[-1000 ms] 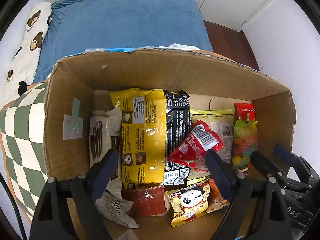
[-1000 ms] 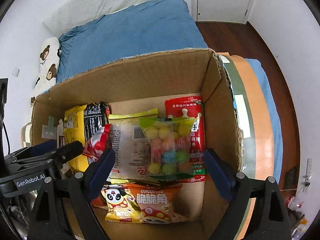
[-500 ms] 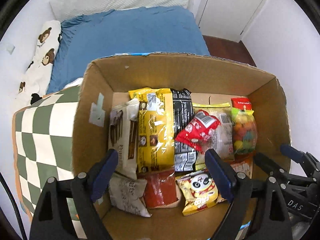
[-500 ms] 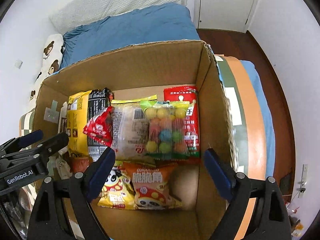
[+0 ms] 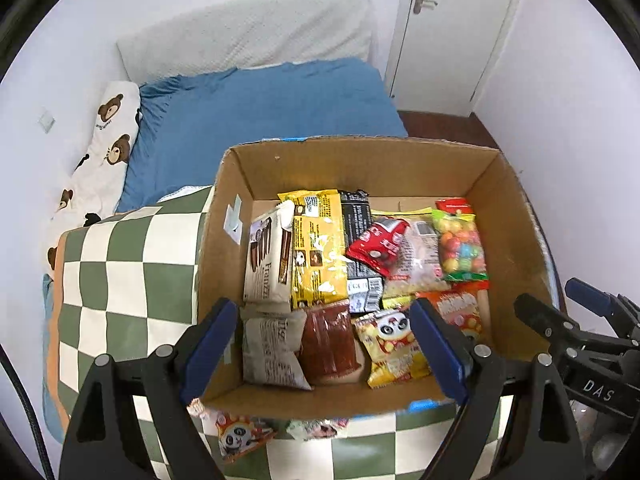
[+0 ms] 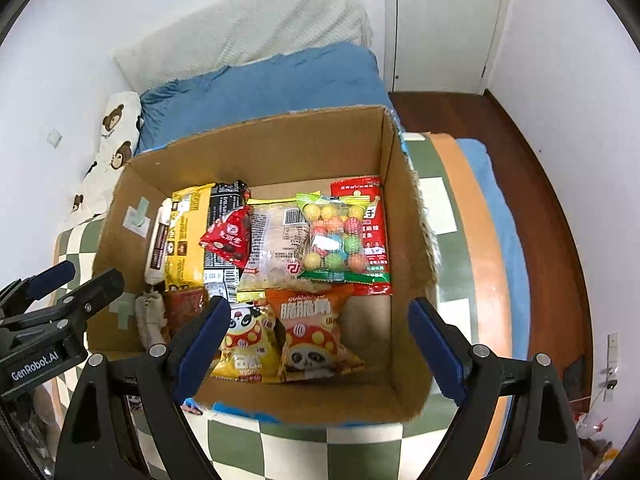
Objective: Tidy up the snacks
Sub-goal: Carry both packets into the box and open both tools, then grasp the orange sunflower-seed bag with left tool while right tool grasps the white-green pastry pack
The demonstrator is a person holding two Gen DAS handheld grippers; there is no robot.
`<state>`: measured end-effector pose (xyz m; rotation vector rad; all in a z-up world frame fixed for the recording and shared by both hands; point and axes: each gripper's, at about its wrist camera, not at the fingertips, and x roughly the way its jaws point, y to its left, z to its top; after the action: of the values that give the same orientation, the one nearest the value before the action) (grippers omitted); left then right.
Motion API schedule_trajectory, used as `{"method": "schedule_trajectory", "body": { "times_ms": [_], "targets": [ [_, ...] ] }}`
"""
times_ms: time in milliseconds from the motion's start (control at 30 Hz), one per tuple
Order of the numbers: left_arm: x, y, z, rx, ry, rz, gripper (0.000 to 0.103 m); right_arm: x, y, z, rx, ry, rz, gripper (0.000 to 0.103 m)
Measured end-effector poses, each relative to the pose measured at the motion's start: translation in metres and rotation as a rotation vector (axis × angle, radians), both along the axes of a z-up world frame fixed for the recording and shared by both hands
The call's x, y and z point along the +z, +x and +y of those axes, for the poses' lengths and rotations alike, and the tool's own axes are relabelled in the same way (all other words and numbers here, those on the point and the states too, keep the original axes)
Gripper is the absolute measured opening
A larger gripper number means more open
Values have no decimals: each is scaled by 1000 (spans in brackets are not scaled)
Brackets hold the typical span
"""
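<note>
- Left wrist view: the left gripper (image 5: 324, 344) has its jaws spread wide with nothing between the pads, hanging above the near edge of the cardboard box (image 5: 224, 264).
- Right wrist view: the right gripper (image 6: 316, 344) is likewise spread and empty, above the box's near right corner.
- Inside the box the snacks lie in rough rows: a white wafer pack (image 5: 266, 264) at the left wall, a yellow bag (image 5: 318, 248) beside it, a small red packet (image 5: 376, 244) resting on top of the middle bags, and a bag of coloured candy balls (image 6: 334, 236) over a red pack at the right.
- Nearer the front lie a dark red pouch (image 5: 328, 344) and two panda-print bags (image 6: 280, 340).
- Two packets remain outside, on the checkered blanket (image 5: 120, 280) just below the box's front wall: a panda snack (image 5: 240, 436) and a smaller one (image 5: 316, 428) beside it.
- Judged from this, the step in hand is fetching those strays. The left gripper is the nearer one; it should come down in front of the box wall, not over it.
- Pinch a packet by its sealed edge, since the puffed middle may slip or crush.
- The bare floor at the box's near right looks like the best place to set it.
</note>
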<state>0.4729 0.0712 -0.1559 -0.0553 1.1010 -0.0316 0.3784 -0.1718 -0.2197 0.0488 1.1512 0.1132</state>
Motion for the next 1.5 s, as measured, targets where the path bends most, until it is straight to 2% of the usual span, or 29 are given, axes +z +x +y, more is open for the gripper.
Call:
{"method": "schedule_trajectory", "body": {
  "times_ms": [367, 667, 900, 1067, 1167, 1267, 1367, 1500],
  "targets": [
    [36, -69, -8, -11, -9, -114, 88, 54, -72, -5, 13, -32, -161, 92],
    [67, -118, -16, -14, 19, -210, 88, 88, -127, -12, 5, -29, -261, 92],
    [80, -137, -14, -1, 5, -245, 88, 113, -155, -17, -2, -15, -327, 92],
    [76, -142, -4, 28, 6, -240, 89, 115, -162, -16, -4, 8, -322, 93],
    [62, -144, 17, 94, 21, -205, 89, 96, -157, -12, -8, 73, -235, 96],
    [36, -147, 50, 180, 73, -141, 89, 51, -149, 1, -2, 189, -82, 96],
    [3, -150, 83, 242, 144, -68, 89, -9, -137, 20, -21, 290, 86, 96],
    [-38, -150, 119, 278, 209, 34, 89, -71, -123, 62, -4, 286, 177, 96]
  ]
}}
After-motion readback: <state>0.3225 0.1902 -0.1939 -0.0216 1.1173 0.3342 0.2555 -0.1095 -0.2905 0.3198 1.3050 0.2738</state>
